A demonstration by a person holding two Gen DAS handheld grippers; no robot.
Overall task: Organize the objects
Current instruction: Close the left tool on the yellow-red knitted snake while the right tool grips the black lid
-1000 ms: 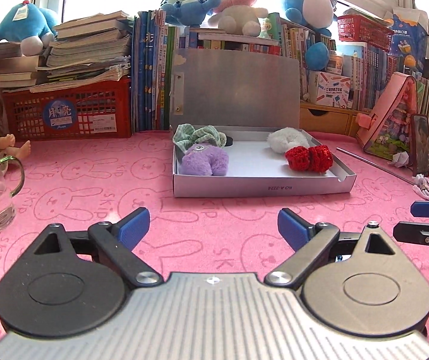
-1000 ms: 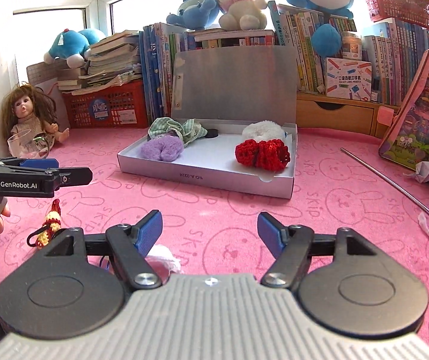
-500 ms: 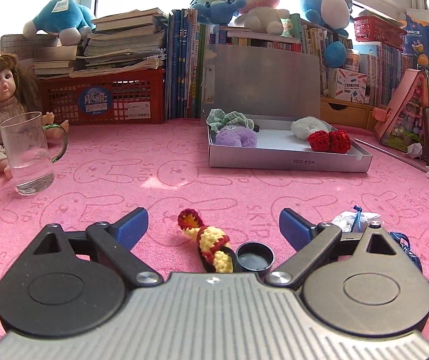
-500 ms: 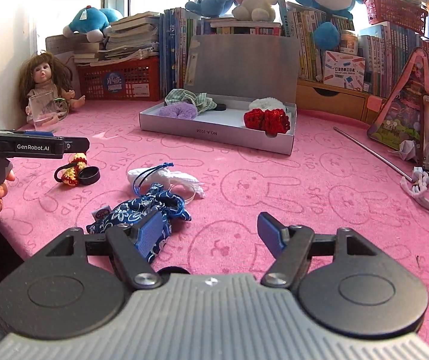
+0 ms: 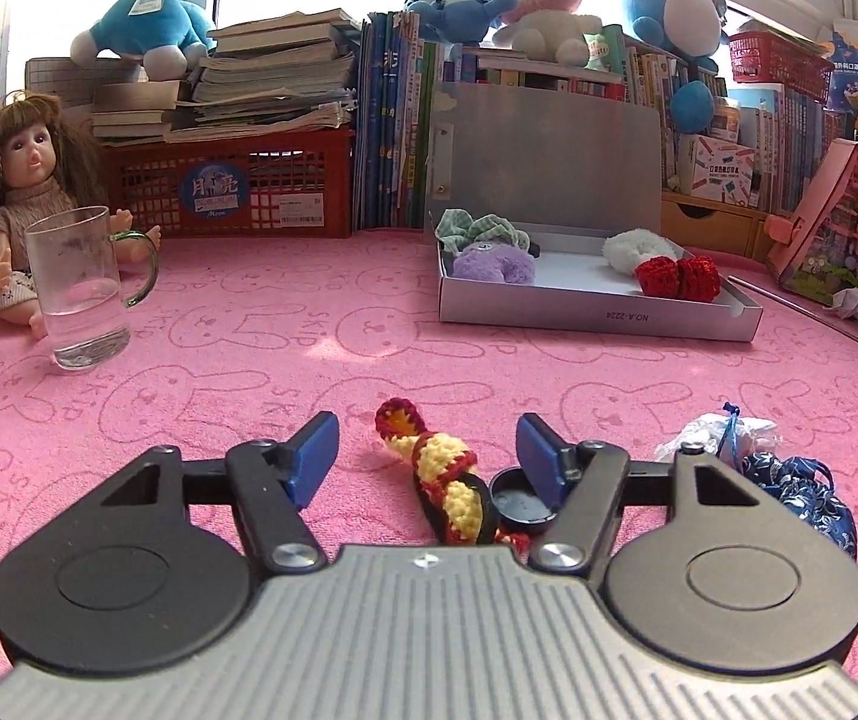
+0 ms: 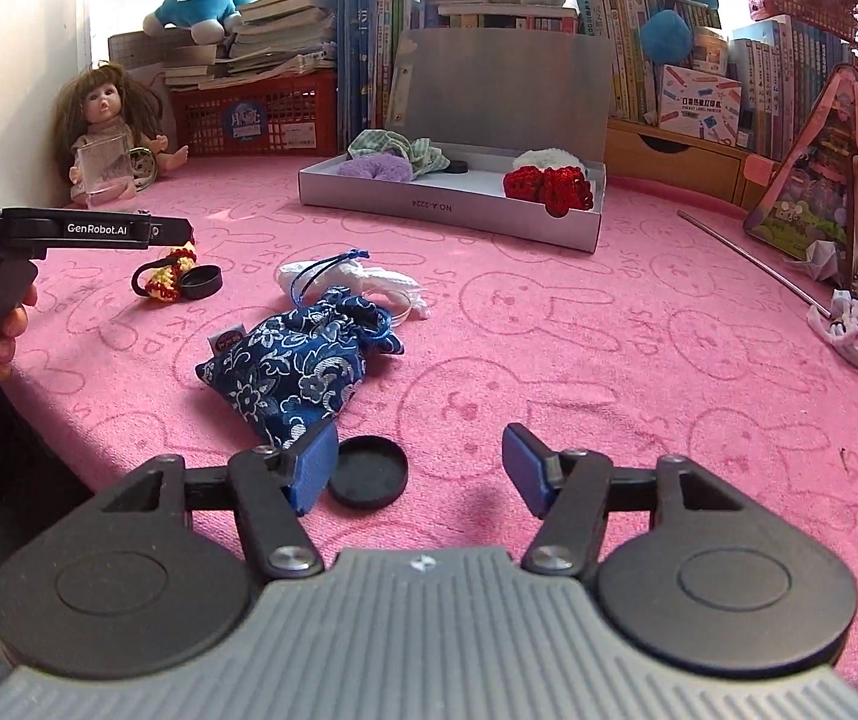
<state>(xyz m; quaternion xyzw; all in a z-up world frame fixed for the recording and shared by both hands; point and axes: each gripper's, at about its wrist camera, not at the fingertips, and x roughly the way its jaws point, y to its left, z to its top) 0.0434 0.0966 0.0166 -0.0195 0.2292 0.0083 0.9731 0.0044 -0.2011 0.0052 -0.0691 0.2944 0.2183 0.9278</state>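
my left gripper (image 5: 426, 456) has just been closing around the crocheted hair tie (image 5: 447, 480), pads not touching yet; right gripper (image 6: 417, 471), also narrowing, straddles the black cap (image 6: 367, 471), ungripped, both bound for the box (image 5: 597, 318).

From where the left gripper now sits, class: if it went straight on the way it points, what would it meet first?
Most likely the crocheted red-and-yellow hair tie, lying between the left gripper's open jaws, with a small black cap beside it. Depth is hard to judge.
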